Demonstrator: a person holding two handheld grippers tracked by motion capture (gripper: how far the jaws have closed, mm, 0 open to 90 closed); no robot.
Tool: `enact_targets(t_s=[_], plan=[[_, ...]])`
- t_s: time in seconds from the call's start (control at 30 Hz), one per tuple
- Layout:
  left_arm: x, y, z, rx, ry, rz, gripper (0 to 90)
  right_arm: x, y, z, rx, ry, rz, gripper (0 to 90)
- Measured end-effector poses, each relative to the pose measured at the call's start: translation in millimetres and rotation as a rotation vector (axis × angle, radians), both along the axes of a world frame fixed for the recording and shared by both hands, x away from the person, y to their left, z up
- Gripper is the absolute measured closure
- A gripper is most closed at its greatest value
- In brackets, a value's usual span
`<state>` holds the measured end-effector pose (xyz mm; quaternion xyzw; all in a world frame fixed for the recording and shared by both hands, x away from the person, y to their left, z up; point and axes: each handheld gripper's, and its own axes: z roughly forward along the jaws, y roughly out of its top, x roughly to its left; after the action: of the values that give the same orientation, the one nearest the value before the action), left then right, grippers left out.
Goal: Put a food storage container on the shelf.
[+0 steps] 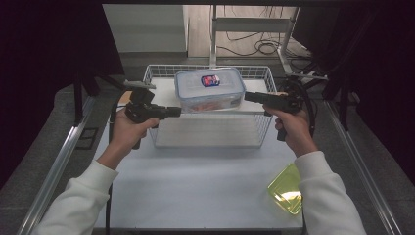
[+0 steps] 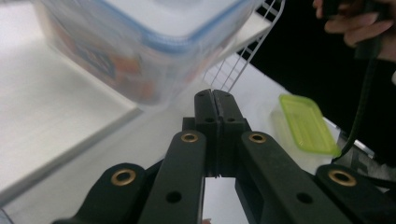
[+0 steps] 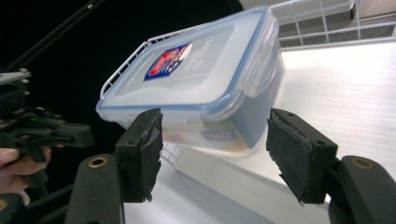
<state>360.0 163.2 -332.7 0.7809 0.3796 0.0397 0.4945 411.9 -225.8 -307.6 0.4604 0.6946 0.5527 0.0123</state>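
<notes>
Plastic box: I see a clear container [image 1: 210, 89] with a blue-rimmed lid, raised on a white shelf [image 1: 171, 88] at the far side of the wire basket [image 1: 260, 128], so both sides are free to reach.
Left gripper [image 1: 175, 112]: its jaws are pressed together with nothing between; the tip is just beside the box's left side, and I judge I use it to push or steady the box.
Right gripper [image 3: 212, 154]: its jaws stand wide apart around the near end of the box; the pads do not touch it.
Green lid [image 1: 286, 190]: it lies flat at the near right corner of the table [image 1: 195, 181], well apart.
Next move: I think the right jaws must close on the box.
</notes>
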Motion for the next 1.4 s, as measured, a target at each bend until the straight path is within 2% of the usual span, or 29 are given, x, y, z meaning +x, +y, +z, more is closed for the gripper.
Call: enact_targets(t_s=[0.17,0.27,0.43,0.5,0.57,0.97,1.2,1.33,1.4], plan=[[9.6,-12.6,-14.3,0.017,0.017,-0.008,90.0,-1.0,-2.2,-7.6,0.0,0.007,0.01,35.1],[16.9,-16.3,-17.4,0.024,0.023,-0.003,90.0,-1.2,-2.7,-11.7,-0.011,0.01,0.018,35.0],[28.0,-17.4,-17.2,0.02,0.036,0.005,90.0,0.4,-2.9,-14.6,-0.009,0.008,0.019,34.3],[30.9,-19.0,-16.2,0.038,0.033,0.01,90.0,1.3,-2.6,-16.1,-0.007,0.007,0.023,34.2],[33.9,-19.7,-15.2,0.025,0.049,0.014,90.0,1.5,-1.7,-17.1,-0.007,0.011,0.023,34.2],[47.4,-23.6,-7.8,0.043,0.055,0.017,90.0,-1.3,3.5,-19.6,-0.02,0.008,0.046,33.9],[44.6,-23.3,-8.3,0.032,0.051,0.02,90.0,-5.0,0.5,-22.0,-0.029,0.008,0.05,33.6],[28.0,-18.4,-6.6,0.025,0.01,0.005,90.0,-11.0,-3.0,-21.4,-0.027,-0.003,0.066,33.5],[18.9,-14.5,-7.8,0.033,-0.002,0.02,89.3,-14.3,-3.6,-21.7,-0.056,-0.014,0.081,33.1]])
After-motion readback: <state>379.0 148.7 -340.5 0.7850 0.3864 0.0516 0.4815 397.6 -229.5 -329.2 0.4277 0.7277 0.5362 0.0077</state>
